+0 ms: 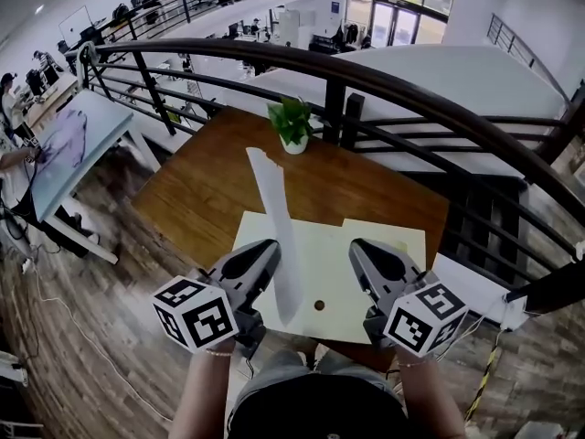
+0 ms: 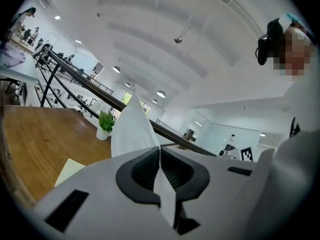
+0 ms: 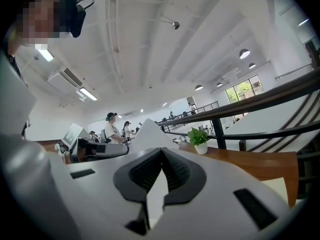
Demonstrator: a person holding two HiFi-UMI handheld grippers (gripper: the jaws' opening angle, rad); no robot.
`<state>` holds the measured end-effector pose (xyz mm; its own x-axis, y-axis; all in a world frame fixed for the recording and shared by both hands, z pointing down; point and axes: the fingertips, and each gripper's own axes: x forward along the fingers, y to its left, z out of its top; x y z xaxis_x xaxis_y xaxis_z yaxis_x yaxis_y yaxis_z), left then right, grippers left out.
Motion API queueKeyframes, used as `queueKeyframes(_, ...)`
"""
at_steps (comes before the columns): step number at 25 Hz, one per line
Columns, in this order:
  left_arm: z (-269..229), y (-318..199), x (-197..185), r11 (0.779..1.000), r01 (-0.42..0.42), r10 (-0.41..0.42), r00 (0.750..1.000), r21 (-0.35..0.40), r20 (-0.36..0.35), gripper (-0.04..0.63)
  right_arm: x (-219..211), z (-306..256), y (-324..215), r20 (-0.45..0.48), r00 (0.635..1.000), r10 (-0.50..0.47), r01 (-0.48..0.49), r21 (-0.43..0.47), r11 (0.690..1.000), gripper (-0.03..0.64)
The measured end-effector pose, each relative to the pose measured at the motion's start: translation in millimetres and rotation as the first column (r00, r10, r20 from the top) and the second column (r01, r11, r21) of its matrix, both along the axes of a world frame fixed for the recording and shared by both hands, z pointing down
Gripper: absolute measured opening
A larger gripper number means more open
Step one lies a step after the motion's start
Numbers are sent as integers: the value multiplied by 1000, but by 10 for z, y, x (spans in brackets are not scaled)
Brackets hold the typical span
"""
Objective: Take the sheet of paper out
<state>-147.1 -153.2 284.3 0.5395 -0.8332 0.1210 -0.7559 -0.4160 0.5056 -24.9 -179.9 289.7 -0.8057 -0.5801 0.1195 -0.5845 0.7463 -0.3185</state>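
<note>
1 white sheet of paper [image 1: 274, 218] stands on edge, lifted above a wooden table [image 1: 201, 190], with the left gripper [image 1: 270, 247] and right gripper [image 1: 358, 245] each closed tight on it, over 1 cream mat [image 1: 393, 245] bearing 1 brown dot [image 1: 319, 305], with 1 potted plant [image 1: 292, 122] and a black railing [image 1: 402, 90] beyond.

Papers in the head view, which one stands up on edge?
The white sheet, pinched edge-up in the left hand-held gripper; the pale yellow paper spreads face-up beneath it.
</note>
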Motion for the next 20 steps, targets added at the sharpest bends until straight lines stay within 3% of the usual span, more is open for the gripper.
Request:
queueKeyframes(5,-44,-46,113,999,-37,37,999,17,-26,26,54,25,-16,-6,1000,25,-25,-8,1000,26)
queueKeyframes(20,21,-88,329,996,-90,89,996,-10,-11,26,144,65,-59,3,999,47,-47,-15,999,26)
